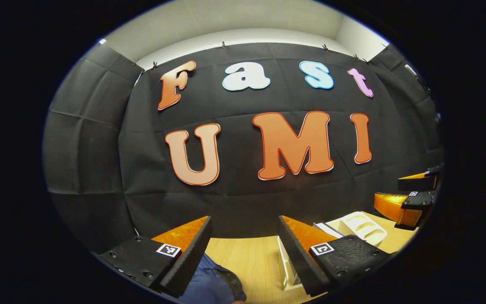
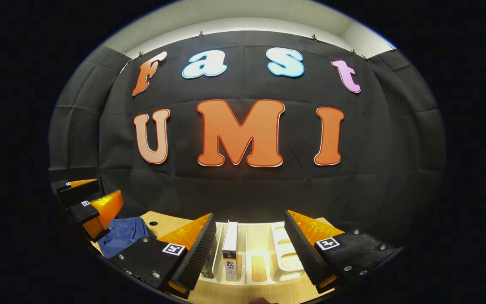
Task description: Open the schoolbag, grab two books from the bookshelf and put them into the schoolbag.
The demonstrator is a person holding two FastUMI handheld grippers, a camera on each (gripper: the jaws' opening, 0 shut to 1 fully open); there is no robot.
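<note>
The blue schoolbag (image 1: pixel 211 283) lies on the wooden table just below and between my left gripper's (image 1: pixel 244 219) open fingers; nothing is held. In the right gripper view the schoolbag (image 2: pixel 122 236) sits at the left, behind the left gripper (image 2: pixel 87 207). My right gripper (image 2: pixel 250 217) is open, hovering in front of the white bookshelf (image 2: pixel 285 253). A white book (image 2: pixel 230 249) stands upright in one slot. A second book (image 2: pixel 209 264) is partly hidden behind my left finger. The left gripper view has the bookshelf (image 1: pixel 361 228) at the right, with the right gripper (image 1: pixel 411 196) above it.
The light wooden table (image 2: pixel 163 223) runs up to the black cloth wall and has a small round hole (image 2: pixel 153 223) near the bag. The bookshelf's right-hand slots (image 2: pixel 283 249) hold nothing.
</note>
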